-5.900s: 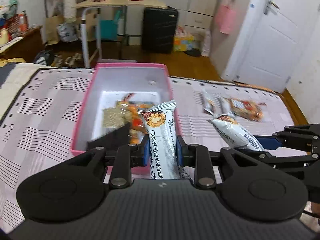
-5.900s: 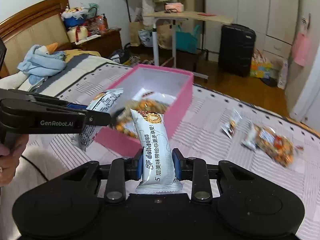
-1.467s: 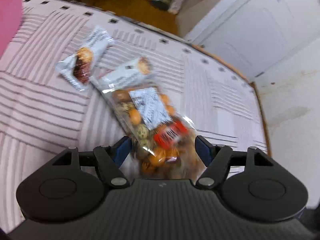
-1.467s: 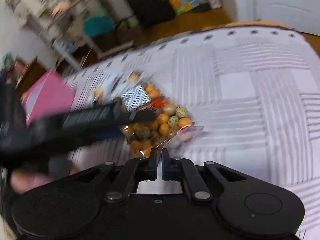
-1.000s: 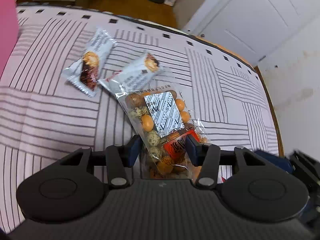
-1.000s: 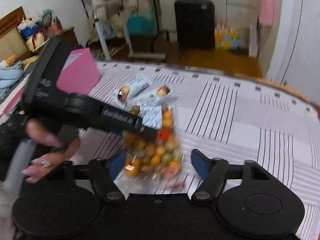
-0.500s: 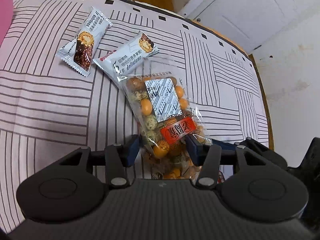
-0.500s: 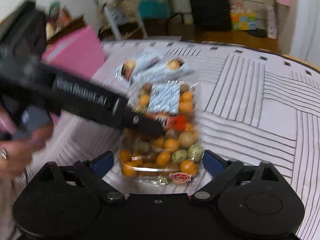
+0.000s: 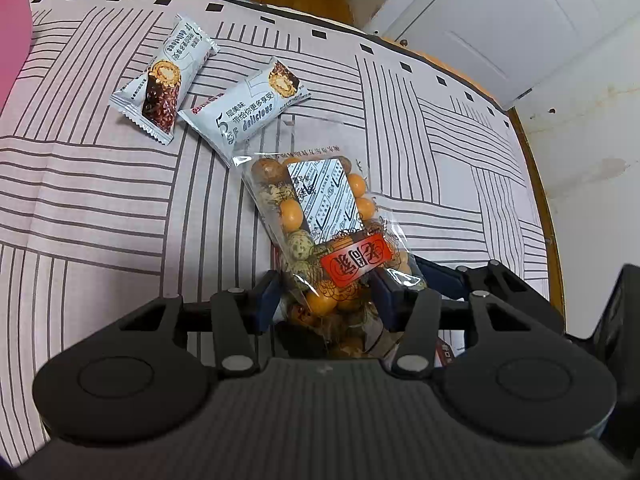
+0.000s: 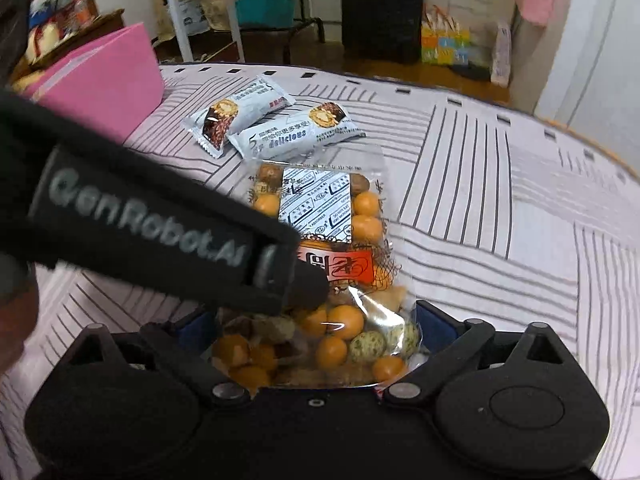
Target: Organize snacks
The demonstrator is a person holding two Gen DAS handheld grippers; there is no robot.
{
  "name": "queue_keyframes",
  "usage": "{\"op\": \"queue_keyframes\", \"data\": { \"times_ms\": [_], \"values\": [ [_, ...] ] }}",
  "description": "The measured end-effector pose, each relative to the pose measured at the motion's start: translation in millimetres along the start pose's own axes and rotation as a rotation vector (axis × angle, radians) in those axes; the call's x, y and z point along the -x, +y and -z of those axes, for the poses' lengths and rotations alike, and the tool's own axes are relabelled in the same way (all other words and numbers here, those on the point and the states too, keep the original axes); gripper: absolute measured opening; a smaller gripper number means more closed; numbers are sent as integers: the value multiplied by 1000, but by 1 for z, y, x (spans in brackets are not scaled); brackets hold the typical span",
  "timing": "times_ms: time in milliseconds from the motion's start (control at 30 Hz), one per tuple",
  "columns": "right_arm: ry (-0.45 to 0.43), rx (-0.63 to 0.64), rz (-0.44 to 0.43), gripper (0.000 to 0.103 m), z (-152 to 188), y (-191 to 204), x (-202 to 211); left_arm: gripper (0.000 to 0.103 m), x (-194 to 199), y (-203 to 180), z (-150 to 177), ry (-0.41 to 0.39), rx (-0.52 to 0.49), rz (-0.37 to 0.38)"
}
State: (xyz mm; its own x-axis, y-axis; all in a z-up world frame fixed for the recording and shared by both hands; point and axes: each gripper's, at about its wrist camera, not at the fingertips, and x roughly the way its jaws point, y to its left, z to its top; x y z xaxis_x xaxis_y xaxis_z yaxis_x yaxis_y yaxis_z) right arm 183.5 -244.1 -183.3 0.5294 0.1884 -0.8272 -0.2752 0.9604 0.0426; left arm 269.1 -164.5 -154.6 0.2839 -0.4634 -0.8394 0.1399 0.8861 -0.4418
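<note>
A clear bag of orange and speckled coated nuts (image 9: 328, 224) with a red label lies on the striped bedsheet. My left gripper (image 9: 326, 300) is shut on the bag's near end, its blue pads pressing both sides. My right gripper (image 10: 316, 328) straddles the same bag (image 10: 320, 216) from the other side, jaws wide, blue pads just outside the bag. The left gripper's black finger (image 10: 160, 240) crosses the right wrist view. Two pale blue snack bar packets (image 9: 166, 80) (image 9: 250, 112) lie just beyond the bag. The pink box (image 10: 104, 80) stands to the left.
The bed's wooden edge (image 9: 536, 184) curves along the right, with a white door (image 9: 500, 20) beyond. A black suitcase (image 10: 382, 8), a desk frame and bags stand on the floor past the bed. My right gripper's body (image 9: 520, 292) sits right of the bag.
My left gripper has closed tighter on the nut bag. My right gripper has moved in around the bag's near end and narrowed its jaws. The two snack bars have not moved.
</note>
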Motion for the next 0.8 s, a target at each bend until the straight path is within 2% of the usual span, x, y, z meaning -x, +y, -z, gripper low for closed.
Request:
{"op": "queue_keyframes", "data": {
  "times_ms": [267, 400, 567, 700, 800],
  "values": [
    [34, -62, 10, 93, 0, 3, 11, 46, 5, -7, 6, 7, -33, -6],
    [45, -100, 7, 93, 1, 7, 17, 46, 14, -14, 16, -10, -61, -38],
    [60, -115, 17, 92, 2, 16, 33, 47, 31, -17, 24, -16, -63, -39],
    [43, -170, -4, 93, 2, 16, 45, 46, 48, -22, 29, -49, -88, -40],
    [31, -156, 9, 93, 8, 22, 53, 46, 56, -23, 35, -45, -86, -36]
  ]
}}
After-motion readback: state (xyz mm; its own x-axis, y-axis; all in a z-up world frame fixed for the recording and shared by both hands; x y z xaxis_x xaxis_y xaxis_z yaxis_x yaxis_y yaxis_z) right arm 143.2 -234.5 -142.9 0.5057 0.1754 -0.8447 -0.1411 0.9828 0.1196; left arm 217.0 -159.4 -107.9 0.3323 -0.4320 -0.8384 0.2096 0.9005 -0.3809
